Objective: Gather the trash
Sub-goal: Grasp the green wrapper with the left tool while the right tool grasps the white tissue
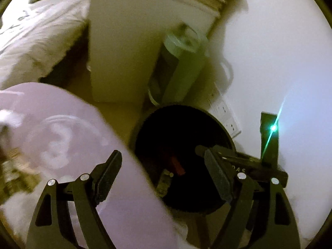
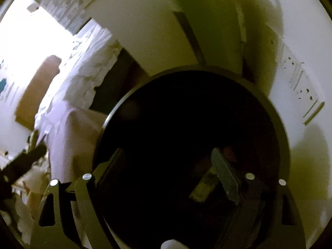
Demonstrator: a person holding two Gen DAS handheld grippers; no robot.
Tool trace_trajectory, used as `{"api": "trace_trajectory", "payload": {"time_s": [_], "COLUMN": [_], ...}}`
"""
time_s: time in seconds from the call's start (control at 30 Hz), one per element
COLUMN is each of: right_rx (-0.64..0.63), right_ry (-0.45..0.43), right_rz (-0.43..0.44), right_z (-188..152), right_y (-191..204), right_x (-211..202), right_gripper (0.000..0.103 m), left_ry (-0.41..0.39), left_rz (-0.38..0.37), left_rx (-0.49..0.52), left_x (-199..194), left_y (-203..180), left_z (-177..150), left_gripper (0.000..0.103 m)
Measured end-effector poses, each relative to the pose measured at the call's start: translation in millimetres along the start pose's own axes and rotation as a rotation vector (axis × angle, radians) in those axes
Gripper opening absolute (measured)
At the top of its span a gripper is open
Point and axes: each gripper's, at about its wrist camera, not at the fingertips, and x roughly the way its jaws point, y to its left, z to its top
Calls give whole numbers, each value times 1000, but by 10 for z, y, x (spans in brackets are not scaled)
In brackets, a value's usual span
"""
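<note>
A round black trash bin stands on the floor by a white wall. Inside it lie a red scrap and a small pale wrapper. My left gripper is open and empty, its right finger over the bin and its left finger over a pale lilac surface. In the right wrist view the bin fills the middle, with a pale wrapper and a reddish scrap at its bottom. My right gripper is open and empty directly above the bin's mouth.
A white cabinet stands behind the bin, with a green cylinder leaning beside it. A wall socket strip is on the wall. Crumpled white bedding lies at the left. A dark device with a green light sits at right.
</note>
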Motion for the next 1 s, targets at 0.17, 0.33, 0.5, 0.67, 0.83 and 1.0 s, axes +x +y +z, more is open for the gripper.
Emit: {"api": "trace_trajectory", "payload": {"time_s": [0.17,0.33,0.5,0.67,0.83,1.0], "right_rx": [-62,-165,-316,-459,-584,-635], "right_ry": [11,28,58,82,115,157], "right_rz": [47,115,193,260,255,207], "right_z": [-68,-121,-207,-365,-572,-731], "right_y": [417,1024,1793,2413,2873,3082], "right_x": [-48,-76,-42,-13,142,379], "right_gripper": [84,84,84,84,80,77], "left_ry": [-120,-221,-288,-252,-181,-115], "left_rz": [78,188,293,327,263,255], "left_rx": [-62,-143,-286,-442,-544,-558], "left_x": [-685,-1287,-1823,-2025,-1924,-1750], "left_y": [393,902,1593,2408,2956,3179], "left_z": [-220,-432,-617,-824,-940,-926], "left_gripper": [82,81,81,82,88,89]}}
